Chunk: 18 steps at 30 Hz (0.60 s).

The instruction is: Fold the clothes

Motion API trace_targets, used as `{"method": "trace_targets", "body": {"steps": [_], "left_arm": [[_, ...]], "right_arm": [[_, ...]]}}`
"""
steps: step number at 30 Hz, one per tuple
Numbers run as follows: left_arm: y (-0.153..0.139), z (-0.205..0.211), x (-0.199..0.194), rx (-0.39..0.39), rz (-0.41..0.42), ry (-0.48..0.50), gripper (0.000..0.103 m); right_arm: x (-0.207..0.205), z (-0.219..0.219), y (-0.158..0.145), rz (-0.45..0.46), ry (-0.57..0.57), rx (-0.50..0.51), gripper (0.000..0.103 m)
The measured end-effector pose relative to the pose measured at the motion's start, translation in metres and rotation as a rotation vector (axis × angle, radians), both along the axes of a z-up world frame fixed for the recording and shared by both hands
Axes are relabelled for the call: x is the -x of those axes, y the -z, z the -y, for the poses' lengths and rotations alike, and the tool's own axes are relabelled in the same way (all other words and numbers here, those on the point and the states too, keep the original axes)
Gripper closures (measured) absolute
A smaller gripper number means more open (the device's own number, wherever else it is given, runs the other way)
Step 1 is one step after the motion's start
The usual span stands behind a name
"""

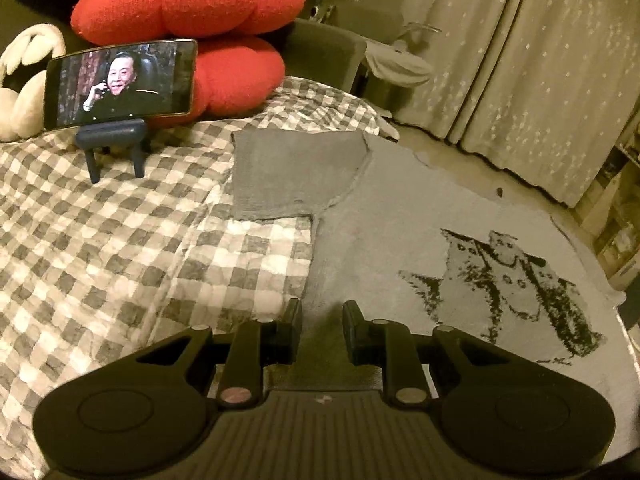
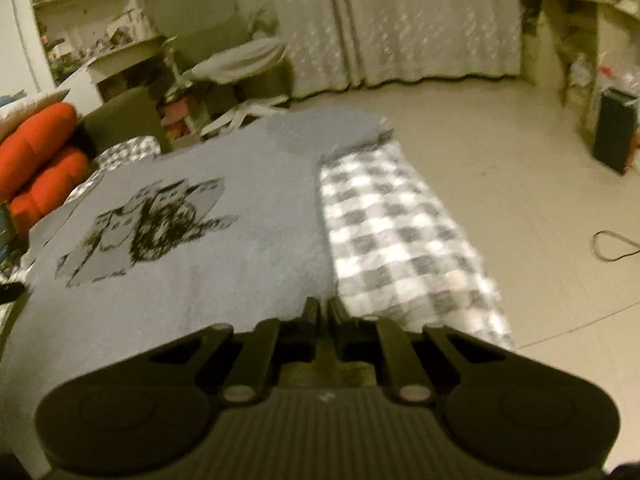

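The grey T-shirt lies flat, print up, across the bed, 1 sleeve spread toward the phone, likely ready for folding. The left gripper hovers over its hem, jaws narrowly apart, empty. The right gripper looks closed at the shirt's side edge; whether it pinches cloth I cannot tell. Checked cover, red cushions, curtains behind.

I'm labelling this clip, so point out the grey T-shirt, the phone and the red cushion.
grey T-shirt [image 1: 380, 216]: left wrist view, plain chest fabric.
phone [image 1: 120, 84]: left wrist view, screen centre.
red cushion [image 1: 188, 0]: left wrist view, upper lobe.
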<state>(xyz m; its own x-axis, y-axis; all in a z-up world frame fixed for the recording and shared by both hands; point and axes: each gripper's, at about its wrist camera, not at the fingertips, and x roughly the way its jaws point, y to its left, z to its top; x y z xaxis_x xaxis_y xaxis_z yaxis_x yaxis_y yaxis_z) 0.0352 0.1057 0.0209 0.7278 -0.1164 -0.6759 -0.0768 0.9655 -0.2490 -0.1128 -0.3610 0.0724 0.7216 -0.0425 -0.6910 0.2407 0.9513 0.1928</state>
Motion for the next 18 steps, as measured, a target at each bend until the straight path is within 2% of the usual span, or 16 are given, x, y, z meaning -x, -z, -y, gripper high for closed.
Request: {"method": "trace_targets", "body": {"steps": [3, 6, 11, 16, 18], "left_arm": [[0.0018, -0.0006, -0.001, -0.004, -0.016, 0.0, 0.083], [0.003, -0.0018, -0.002, -0.001, -0.026, -0.002, 0.083], [0.0026, -0.0056, -0.0012, 0.009, -0.028, -0.009, 0.083], [0.0031, -0.0043, -0.0025, 0.0, -0.031, -0.006, 0.083], [0.0025, -0.0037, -0.0018, -0.001, -0.03, -0.002, 0.083]], "right_arm": [[0.0062, -0.0013, -0.0039, 0.017, 0.032, 0.046, 0.095], [0.001, -0.0046, 0.0009, -0.013, 0.036, 0.084, 0.095], [0.0051, -0.002, -0.0035, 0.02, 0.056, 0.084, 0.095], [0.0024, -0.0014, -0.001, 0.005, 0.062, 0.107, 0.095], [0.0054, 0.0003, -0.0044, 0.031, 0.073, 0.091, 0.095]]}}
